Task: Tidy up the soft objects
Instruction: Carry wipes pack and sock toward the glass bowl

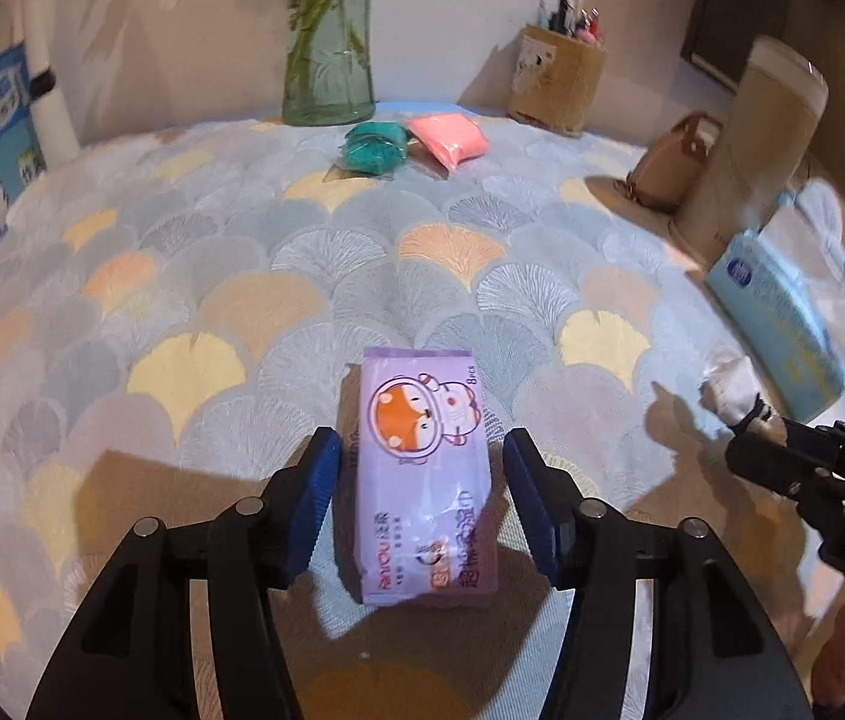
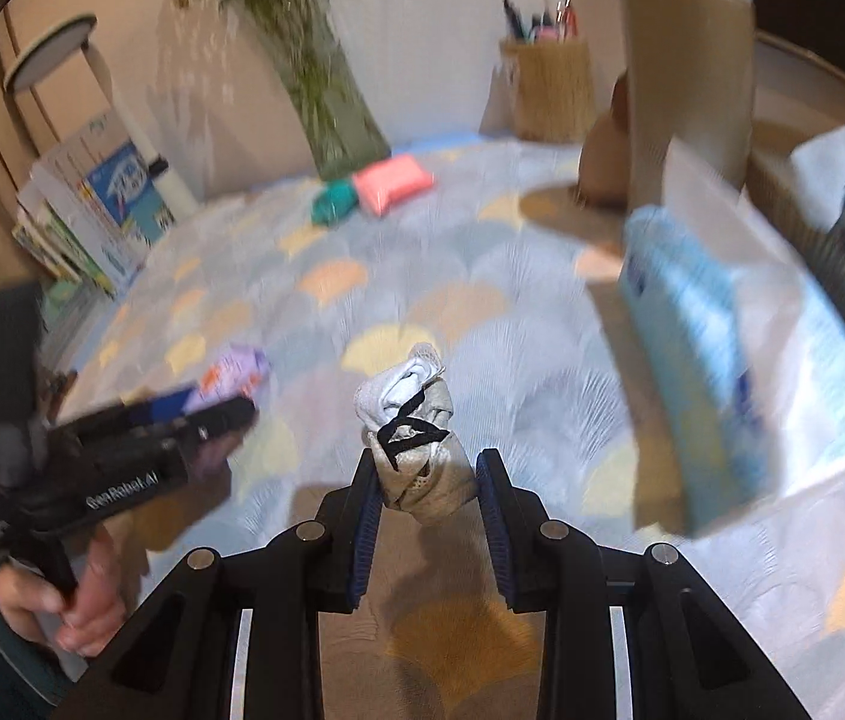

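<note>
Wet-wipes pack [image 1: 425,474] lies on the patterned tabletop [image 1: 212,276] between the left gripper's [image 1: 422,480] parted fingers [image 1: 314,498] — untouched — while the right gripper [image 2: 428,480] clamps a rolled sock bundle [image 2: 416,438] near a blue tissue pack [image 2: 692,348].

Warm, patchy light falls on the tablecloth [image 1: 242,276]. The right wrist picture is smeared, perhaps from moving. Edges bend and darken.
</note>
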The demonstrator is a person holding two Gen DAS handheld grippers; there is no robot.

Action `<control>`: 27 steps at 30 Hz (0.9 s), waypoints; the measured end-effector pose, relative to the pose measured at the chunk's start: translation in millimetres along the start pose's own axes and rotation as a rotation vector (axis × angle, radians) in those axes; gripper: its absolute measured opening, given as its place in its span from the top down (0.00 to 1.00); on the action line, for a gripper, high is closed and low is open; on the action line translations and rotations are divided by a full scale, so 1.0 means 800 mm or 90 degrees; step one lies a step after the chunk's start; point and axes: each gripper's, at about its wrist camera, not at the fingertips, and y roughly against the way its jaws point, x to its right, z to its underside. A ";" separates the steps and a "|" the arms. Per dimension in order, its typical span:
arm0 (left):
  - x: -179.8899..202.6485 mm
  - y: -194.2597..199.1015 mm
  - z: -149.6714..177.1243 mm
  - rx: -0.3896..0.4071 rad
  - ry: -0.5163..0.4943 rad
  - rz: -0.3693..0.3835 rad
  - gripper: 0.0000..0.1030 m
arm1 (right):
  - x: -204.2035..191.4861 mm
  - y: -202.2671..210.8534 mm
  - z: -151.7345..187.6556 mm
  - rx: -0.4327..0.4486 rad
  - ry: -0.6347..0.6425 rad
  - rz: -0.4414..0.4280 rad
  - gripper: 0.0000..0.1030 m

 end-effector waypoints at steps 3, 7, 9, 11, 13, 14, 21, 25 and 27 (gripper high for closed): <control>0.013 0.001 0.003 0.008 -0.042 -0.017 0.66 | 0.005 -0.017 0.005 -0.023 -0.006 0.006 0.69; 0.024 0.007 0.007 0.021 -0.073 -0.022 0.66 | 0.010 -0.016 0.006 -0.018 -0.018 -0.026 0.56; 0.025 0.012 0.006 0.024 -0.067 -0.006 0.66 | 0.007 -0.017 0.007 -0.015 -0.011 -0.023 0.52; 0.030 0.019 0.004 0.029 -0.067 0.008 0.66 | 0.000 -0.018 0.007 -0.008 -0.006 -0.009 0.52; 0.043 0.026 0.002 0.039 -0.081 0.009 0.66 | -0.009 -0.019 0.009 -0.008 0.011 -0.001 0.67; 0.051 0.033 -0.001 0.045 -0.093 0.015 0.66 | -0.012 -0.018 0.009 -0.012 0.025 0.002 0.68; 0.150 0.102 -0.048 0.135 -0.181 0.100 0.66 | 0.020 0.096 -0.018 0.078 0.024 0.025 0.69; 0.228 0.124 -0.091 0.162 -0.226 0.174 0.66 | 0.090 0.177 -0.036 0.164 -0.022 0.101 0.69; 0.267 0.122 -0.118 0.156 -0.232 0.219 0.66 | 0.138 0.201 -0.045 0.189 -0.066 0.137 0.69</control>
